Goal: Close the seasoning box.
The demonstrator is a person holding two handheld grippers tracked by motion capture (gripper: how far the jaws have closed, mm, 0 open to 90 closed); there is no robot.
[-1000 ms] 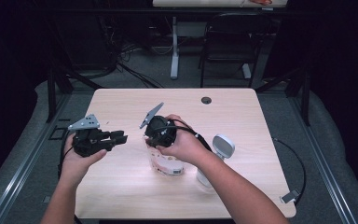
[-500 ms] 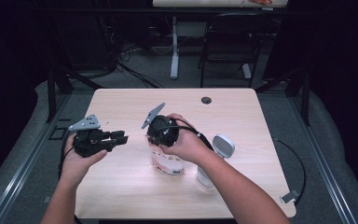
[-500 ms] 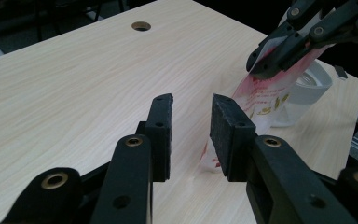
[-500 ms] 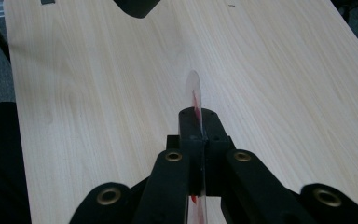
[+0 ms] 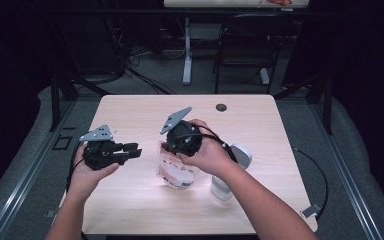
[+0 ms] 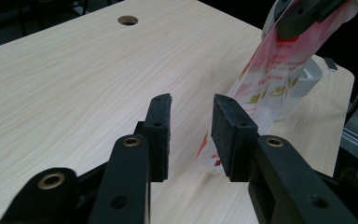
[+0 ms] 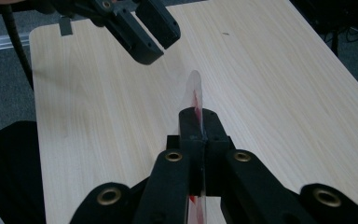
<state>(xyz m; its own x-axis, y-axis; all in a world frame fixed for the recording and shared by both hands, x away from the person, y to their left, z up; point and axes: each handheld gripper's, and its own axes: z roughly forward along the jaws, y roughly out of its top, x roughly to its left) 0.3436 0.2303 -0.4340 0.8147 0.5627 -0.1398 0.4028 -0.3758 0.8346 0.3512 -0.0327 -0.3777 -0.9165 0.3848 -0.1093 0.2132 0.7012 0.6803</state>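
Table (image 5: 130, 210) of pale wood, seen from above, with one person's two forearms reaching in from the near edge, each hand holding one black two-jaw gripper. The right gripper (image 5: 172, 150), near the table's middle, has its jaws pinched tight on the top edge of one clear plastic pouch (image 5: 177, 172) printed in red, which hangs below it with its lower end close to the tabletop; whether it touches the wood cannot be told. In the right gripper view the pouch (image 7: 195, 93) shows edge-on as a thin sheet clamped between the two pads. The left gripper (image 5: 132, 150) is held to the left of the pouch, pointing toward it; its jaws have just been opening and stand partly apart with nothing between them. In the left gripper view the pouch (image 6: 279, 74) hangs just beyond the pads (image 6: 228, 135). One white object (image 5: 230, 170) lies on the table beside the right forearm, and one small round hole (image 5: 221, 107) sits near the far edge.
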